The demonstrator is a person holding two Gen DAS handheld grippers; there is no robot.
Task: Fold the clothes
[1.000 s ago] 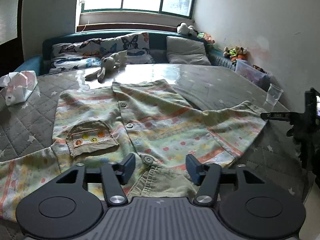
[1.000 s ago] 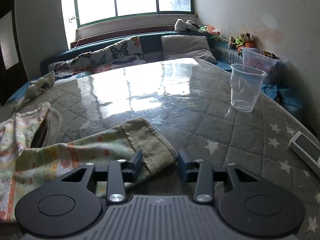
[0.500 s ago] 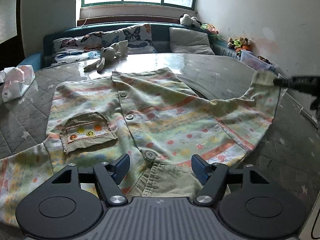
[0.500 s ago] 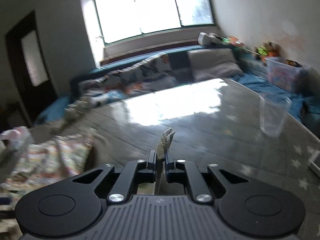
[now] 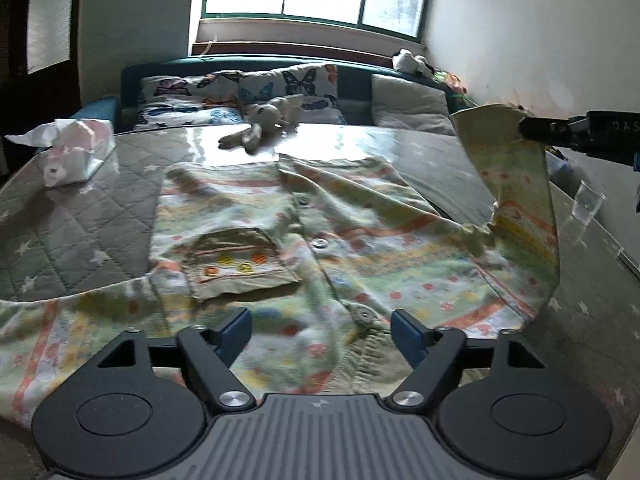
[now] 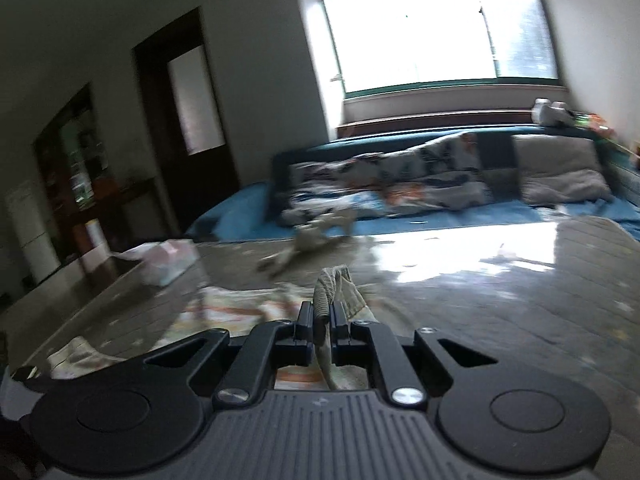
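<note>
A small patterned shirt (image 5: pixel 360 240) with buttons and a chest pocket (image 5: pixel 236 264) lies spread on the quilted table (image 5: pixel 72 224). My left gripper (image 5: pixel 322 332) hovers over its near hem, jaws opening, and the cloth below is not pinched. My right gripper (image 6: pixel 321 320) is shut on the corduroy cuff (image 6: pixel 334 288) of the right sleeve. In the left wrist view that sleeve (image 5: pixel 516 184) hangs lifted above the table from the right gripper's fingers (image 5: pixel 536 128) at the far right.
A tissue pack (image 5: pixel 76 152) sits at the table's left, a plush toy (image 5: pixel 264 120) at its far edge, and a clear plastic cup (image 5: pixel 586 206) at the right edge. A sofa with butterfly cushions (image 5: pixel 248 88) stands behind, under the window.
The right gripper shut on the sleeve cuff, then rose and swung left with it, lifting the sleeve off the table. The left gripper's jaws spread wider and it crept forward.
</note>
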